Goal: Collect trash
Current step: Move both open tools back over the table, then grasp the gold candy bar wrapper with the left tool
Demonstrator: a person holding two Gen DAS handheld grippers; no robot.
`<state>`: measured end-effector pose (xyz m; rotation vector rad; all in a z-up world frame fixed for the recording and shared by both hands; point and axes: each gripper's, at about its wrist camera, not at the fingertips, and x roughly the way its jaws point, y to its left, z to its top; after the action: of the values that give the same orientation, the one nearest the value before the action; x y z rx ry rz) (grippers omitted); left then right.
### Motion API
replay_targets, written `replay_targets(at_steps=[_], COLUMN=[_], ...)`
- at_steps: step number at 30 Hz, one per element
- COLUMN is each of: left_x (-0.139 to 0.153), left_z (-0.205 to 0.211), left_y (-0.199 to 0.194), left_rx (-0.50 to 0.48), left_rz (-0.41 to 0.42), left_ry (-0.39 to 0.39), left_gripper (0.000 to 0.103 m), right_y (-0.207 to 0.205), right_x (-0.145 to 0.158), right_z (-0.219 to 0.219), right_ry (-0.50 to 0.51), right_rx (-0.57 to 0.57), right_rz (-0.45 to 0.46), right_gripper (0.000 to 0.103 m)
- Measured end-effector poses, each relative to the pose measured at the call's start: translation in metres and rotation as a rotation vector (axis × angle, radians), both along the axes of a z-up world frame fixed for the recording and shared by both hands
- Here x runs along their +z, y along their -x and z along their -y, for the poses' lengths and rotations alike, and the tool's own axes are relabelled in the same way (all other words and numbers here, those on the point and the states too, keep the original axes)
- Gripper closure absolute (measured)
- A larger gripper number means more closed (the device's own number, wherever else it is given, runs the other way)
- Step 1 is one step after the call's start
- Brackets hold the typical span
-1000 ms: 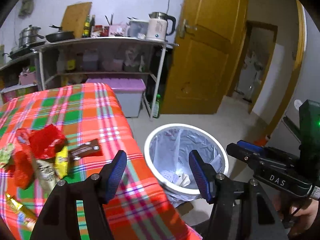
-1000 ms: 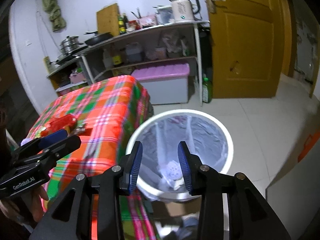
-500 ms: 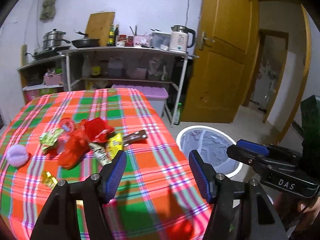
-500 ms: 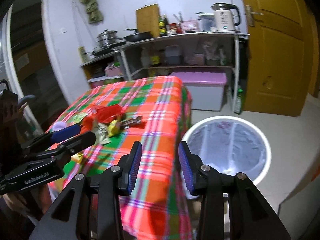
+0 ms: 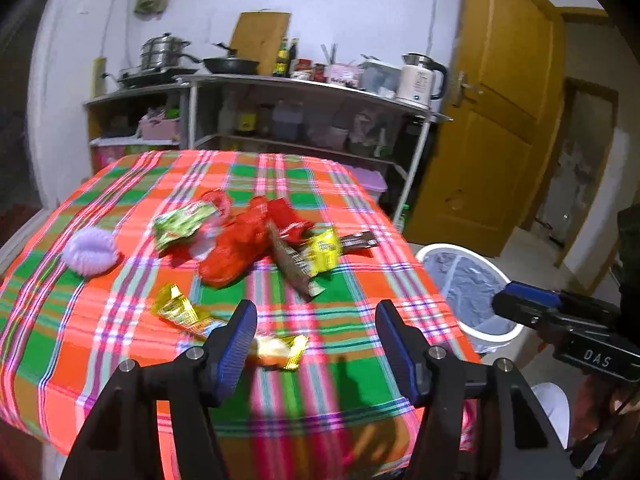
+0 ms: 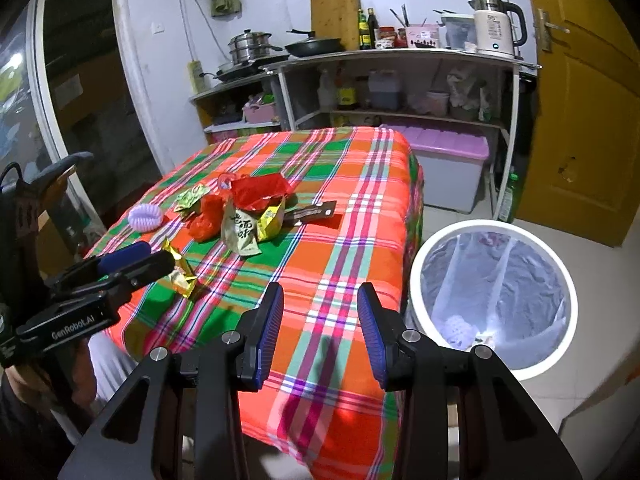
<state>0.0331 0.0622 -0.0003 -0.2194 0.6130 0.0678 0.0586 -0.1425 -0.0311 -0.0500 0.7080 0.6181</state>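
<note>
A pile of wrappers lies mid-table: a red bag (image 5: 236,246) (image 6: 256,190), a green wrapper (image 5: 180,222), a yellow packet (image 5: 324,254), a brown bar wrapper (image 5: 358,240) (image 6: 312,212). A gold wrapper (image 5: 180,308) (image 6: 180,268) lies nearer, just beyond my left gripper (image 5: 316,344), which is open and empty above the table's near edge. My right gripper (image 6: 320,324) is open and empty over the table's right front corner. A white trash bin (image 6: 494,300) (image 5: 464,288) with a liner stands on the floor to the right of the table.
A purple round object (image 5: 91,252) sits on the plaid tablecloth (image 6: 352,184) at the left. Kitchen shelves (image 6: 400,56) with pots and a kettle stand behind. A purple-lidded box (image 6: 448,160) and a yellow door (image 5: 500,120) are at the back right.
Both grippers have swung left and up from the bin toward the table. The wrappers now sit ahead of the left gripper. Neither gripper changed its opening.
</note>
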Motion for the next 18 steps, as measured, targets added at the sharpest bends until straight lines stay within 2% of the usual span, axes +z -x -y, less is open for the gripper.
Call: replay_targets(at_steps=[13, 18], left_x=[-0.040, -0.052], left_z=[-0.036, -0.037], left_y=[-0.018, -0.032], left_rx=[0.118, 0.144], left_rz=[-0.145, -0.180], left_ry=[0.116, 0.132], left_gripper=[0.041, 0.041], right_y=[-0.012, -0.019], right_x=[-0.012, -0.016], right_z=[-0.010, -0.013], right_ry=[0.025, 0.029], right_rx=[0.012, 0.011], right_rz=[-0.035, -0.047], right_gripper=[0.063, 0.063])
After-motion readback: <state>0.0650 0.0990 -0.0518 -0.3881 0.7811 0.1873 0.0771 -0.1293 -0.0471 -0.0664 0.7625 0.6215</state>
